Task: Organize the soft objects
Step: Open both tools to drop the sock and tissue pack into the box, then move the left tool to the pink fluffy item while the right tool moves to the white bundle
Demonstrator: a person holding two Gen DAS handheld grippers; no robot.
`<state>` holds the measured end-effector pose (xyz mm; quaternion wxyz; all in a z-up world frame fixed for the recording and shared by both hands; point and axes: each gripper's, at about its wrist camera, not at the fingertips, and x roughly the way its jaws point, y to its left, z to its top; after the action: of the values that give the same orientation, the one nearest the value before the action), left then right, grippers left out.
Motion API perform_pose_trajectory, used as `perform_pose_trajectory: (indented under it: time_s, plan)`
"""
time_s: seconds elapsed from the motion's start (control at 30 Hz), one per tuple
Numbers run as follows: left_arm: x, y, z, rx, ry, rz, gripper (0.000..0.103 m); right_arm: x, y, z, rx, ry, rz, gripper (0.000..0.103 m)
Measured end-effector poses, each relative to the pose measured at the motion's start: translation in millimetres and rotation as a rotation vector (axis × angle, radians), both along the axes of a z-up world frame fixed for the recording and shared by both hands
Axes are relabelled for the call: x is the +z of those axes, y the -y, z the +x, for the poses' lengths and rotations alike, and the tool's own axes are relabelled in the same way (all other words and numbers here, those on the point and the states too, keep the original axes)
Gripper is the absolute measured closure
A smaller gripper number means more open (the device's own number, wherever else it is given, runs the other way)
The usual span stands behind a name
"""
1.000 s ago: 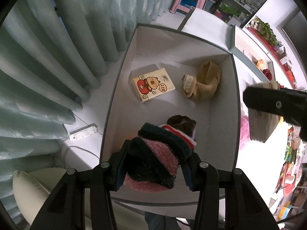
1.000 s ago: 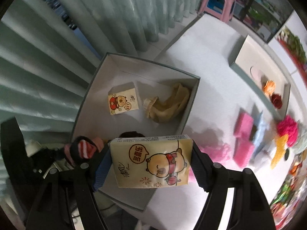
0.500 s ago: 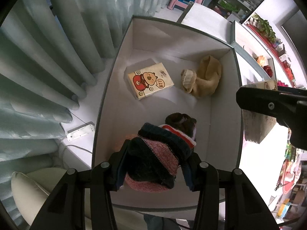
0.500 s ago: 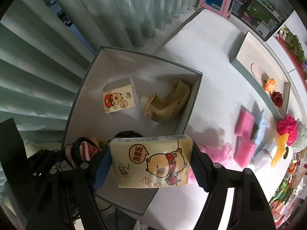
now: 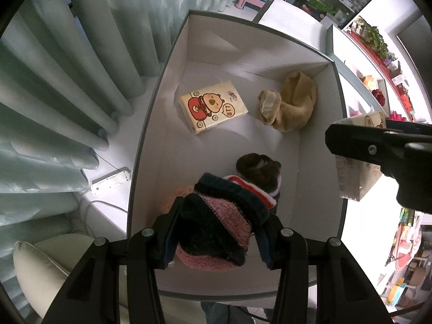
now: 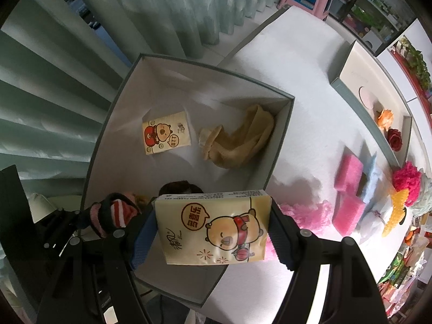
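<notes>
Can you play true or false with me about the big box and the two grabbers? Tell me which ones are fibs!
1. The left gripper is squeezing a striped knit sock. True.
2. The right gripper is empty. False: it holds a tissue pack with a cartoon bear on it.
3. Another tissue pack already lies inside the box. True.
4. The yellow sock is outside the box on the table. False: it lies in the box, near a far corner.
5. Pink sponges sit on the table outside the box. True.
</notes>
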<state>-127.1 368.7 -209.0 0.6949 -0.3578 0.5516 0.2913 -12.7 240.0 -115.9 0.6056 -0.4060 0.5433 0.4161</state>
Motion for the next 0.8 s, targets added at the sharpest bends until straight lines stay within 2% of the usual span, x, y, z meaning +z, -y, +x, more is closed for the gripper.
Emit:
perform_pose_trajectory:
  time_s: [0.2, 0.27, 0.33, 0.4, 0.57, 0.73, 0.8]
  plan:
    - [0.7, 0.2, 0.6, -0.016, 0.006, 0.013, 0.051, -8.2, -4.1, -1.3, 0.004, -0.007, -0.014, 0.025]
    - [0.6, 1.3, 0.7, -0.019, -0.001, 0.023, 0.037, -9.9, -4.9, -1.5, 0.008, -0.019, -0.017, 0.025]
    - [2.7, 1.9, 0.0, -0.01, 0.002, 0.042, 0.017, -8.9, -4.9, -2.3, 0.011, -0.021, -0.009, 0.022]
    - [6.0, 1.9, -0.9, -0.002, 0.013, 0.053, 0.016, -6.8, -3.9, -2.0, 0.011, -0.012, -0.003, 0.017]
    - [9.5, 4.8, 4.3, -0.015, 0.035, 0.049, 0.016, -3.8, 2.9, 5.5, -0.016, -0.019, 0.002, 0.017]
    - [10.3, 11.1, 9.1, -0.023, 0.047, 0.026, 0.016, 4.0, 23.1, 20.1, -0.086, -0.074, 0.031, 0.015]
    - [8.4, 14.0, 12.0, -0.028, 0.044, 0.008, 0.016, 7.9, 34.0, 27.7, -0.118, -0.093, 0.055, 0.003]
